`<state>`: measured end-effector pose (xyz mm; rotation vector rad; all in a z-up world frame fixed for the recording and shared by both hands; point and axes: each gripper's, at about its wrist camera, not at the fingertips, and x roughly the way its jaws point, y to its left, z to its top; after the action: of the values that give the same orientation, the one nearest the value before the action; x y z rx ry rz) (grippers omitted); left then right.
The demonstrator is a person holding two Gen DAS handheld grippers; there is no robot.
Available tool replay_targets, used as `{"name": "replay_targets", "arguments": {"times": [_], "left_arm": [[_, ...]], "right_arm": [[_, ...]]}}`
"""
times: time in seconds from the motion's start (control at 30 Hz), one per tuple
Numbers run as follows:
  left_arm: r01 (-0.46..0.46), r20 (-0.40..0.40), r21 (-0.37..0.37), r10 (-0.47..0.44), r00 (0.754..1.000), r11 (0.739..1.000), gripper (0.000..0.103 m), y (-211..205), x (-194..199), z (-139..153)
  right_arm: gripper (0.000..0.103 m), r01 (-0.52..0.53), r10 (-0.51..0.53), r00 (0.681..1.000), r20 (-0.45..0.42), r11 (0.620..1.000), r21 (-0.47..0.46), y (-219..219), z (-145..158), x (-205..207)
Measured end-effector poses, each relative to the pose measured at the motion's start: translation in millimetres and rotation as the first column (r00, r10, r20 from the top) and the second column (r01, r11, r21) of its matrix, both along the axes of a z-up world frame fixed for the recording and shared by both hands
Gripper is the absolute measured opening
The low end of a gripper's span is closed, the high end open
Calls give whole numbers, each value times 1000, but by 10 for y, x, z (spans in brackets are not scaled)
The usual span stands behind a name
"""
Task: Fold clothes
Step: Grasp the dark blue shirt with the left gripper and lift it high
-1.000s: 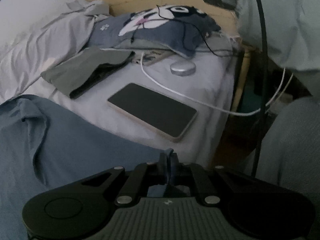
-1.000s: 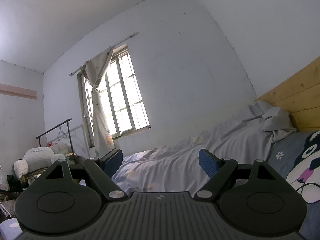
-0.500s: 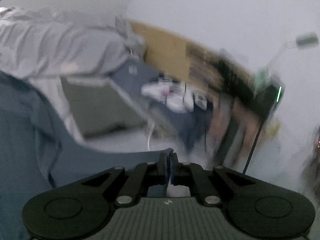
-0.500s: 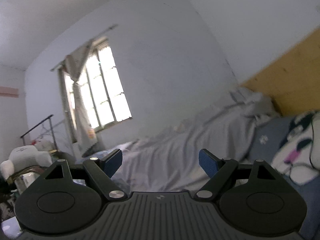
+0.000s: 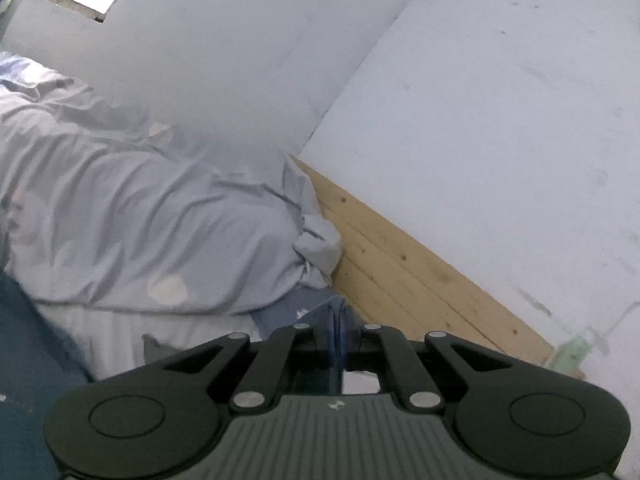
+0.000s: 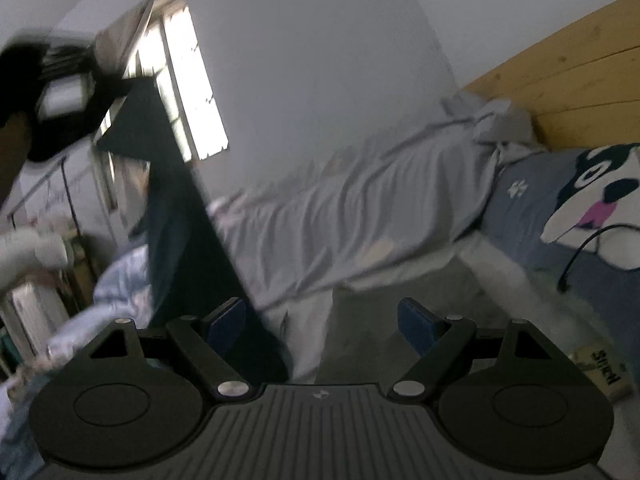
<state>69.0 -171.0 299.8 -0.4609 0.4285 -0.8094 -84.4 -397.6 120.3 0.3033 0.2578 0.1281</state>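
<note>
My left gripper (image 5: 338, 330) is shut on an edge of the blue garment (image 5: 28, 352), a thin fold of blue cloth pinched between its pads. The rest of that garment drops away at the lower left. In the right wrist view the left gripper (image 6: 60, 92) is blurred at the upper left, high above the bed, and the blue garment (image 6: 176, 208) hangs from it as a dark, taut sheet down to the mattress. My right gripper (image 6: 320, 320) is open just right of the hanging cloth, nothing between its blue pads (image 6: 416, 324).
A crumpled grey duvet (image 6: 360, 208) lies along the wall. A wooden headboard (image 5: 400, 272) stands behind a cartoon-dog pillow (image 6: 560, 216) with a black cable on it. A folded grey-green garment (image 6: 400, 292) lies ahead of the right gripper, a small box (image 6: 600, 364) at right.
My left gripper rose fast and rolled, lifting the blue garment off the bed; phone and cables left its view. My right gripper dipped toward the bed, and the hanging garment came into its view.
</note>
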Motion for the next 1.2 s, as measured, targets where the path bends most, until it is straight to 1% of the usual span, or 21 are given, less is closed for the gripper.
{"name": "replay_targets", "arguments": {"times": [0.07, 0.2, 0.27, 0.33, 0.47, 0.63, 0.93, 1.0, 1.13, 1.2], "left_arm": [[-9, 17, -13, 9, 1000, 1000, 0, -111, 81, 109], [-26, 95, -38, 30, 995, 999, 0, -267, 172, 396], [-58, 135, -44, 64, 989, 997, 0, -294, 224, 538], [-75, 157, -57, 83, 984, 996, 0, -283, 290, 645], [-110, 173, -40, 116, 978, 993, 0, -232, 383, 738], [-108, 188, -51, 115, 975, 993, 0, -103, 409, 769], [-82, 220, -36, 88, 972, 996, 0, 182, 352, 1033], [-81, 232, -35, 87, 969, 996, 0, 253, 351, 1088], [-103, 240, -29, 107, 965, 994, 0, 426, 389, 1155], [-112, 241, -28, 115, 964, 993, 0, 526, 422, 1174]], "right_arm": [[85, -25, 25, 999, -23, 1000, -16, 93, -49, 78], [85, -78, 77, 995, -57, 997, -27, 235, -147, 216], [85, -95, 93, 993, -72, 995, -27, 318, -204, 298], [85, -117, 114, 990, -87, 993, -30, 427, -260, 390], [85, -167, 162, 980, -113, 985, -42, 672, -362, 576], [85, -194, 184, 970, -155, 980, -52, 941, -508, 854], [85, -84, 76, 976, -202, 996, -29, 1278, -685, 1306], [85, -68, 58, 977, -207, 997, -40, 1368, -717, 1392], [85, -74, 52, 970, -237, 994, -83, 1598, -836, 1560], [85, -50, 23, 968, -250, 994, -102, 1671, -901, 1628]]}}
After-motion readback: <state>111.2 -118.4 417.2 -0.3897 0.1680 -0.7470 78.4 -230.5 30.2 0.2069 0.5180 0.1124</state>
